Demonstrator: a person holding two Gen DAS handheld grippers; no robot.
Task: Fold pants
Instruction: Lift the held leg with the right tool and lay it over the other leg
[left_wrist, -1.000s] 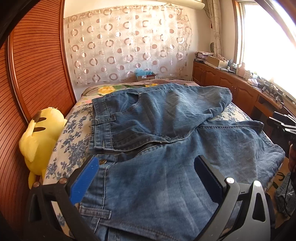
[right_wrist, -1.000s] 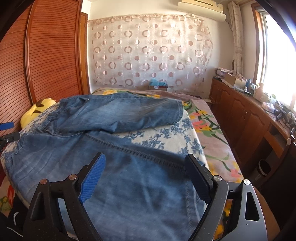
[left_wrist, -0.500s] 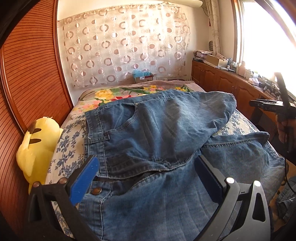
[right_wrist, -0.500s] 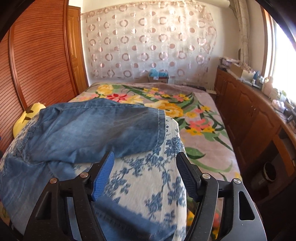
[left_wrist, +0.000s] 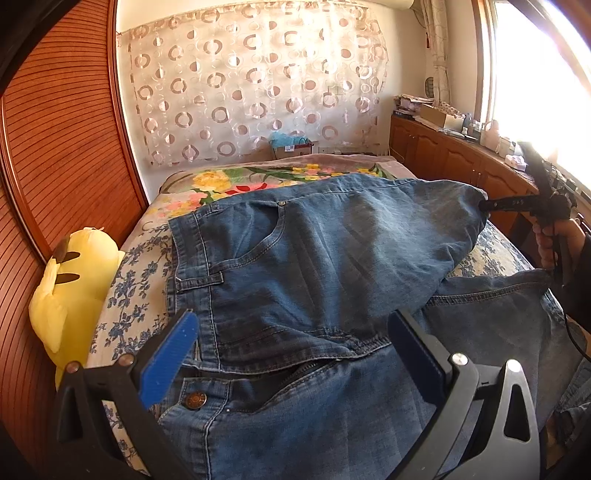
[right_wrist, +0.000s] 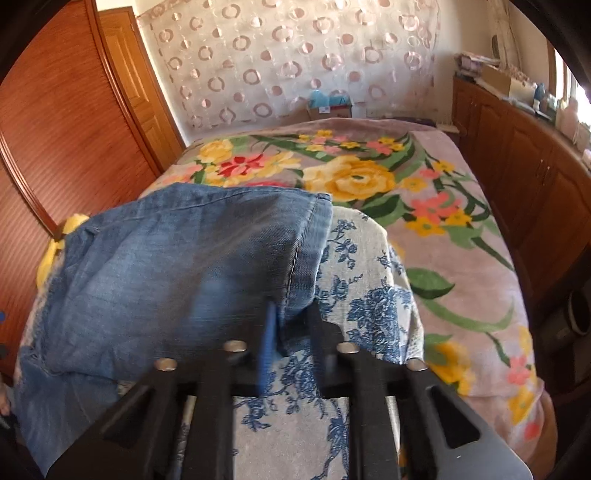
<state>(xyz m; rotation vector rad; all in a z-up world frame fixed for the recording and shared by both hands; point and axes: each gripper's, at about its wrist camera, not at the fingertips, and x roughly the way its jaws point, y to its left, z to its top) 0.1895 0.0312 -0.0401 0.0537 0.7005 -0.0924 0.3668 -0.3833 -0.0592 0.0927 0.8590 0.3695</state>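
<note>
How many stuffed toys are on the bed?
1. A yellow plush toy lies at the bed's left edge against the wooden wall, beside the jeans. The jeans may hide others.

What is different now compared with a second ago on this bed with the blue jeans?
The right gripper has swung across to the hem of the far leg of the blue denim jeans, and its jaws have just closed on that hem. The left gripper has crept forward over the waistband, jaws open and holding nothing. The jeans lie spread on the floral bedspread as before, and the yellow plush toy has not moved.
</note>
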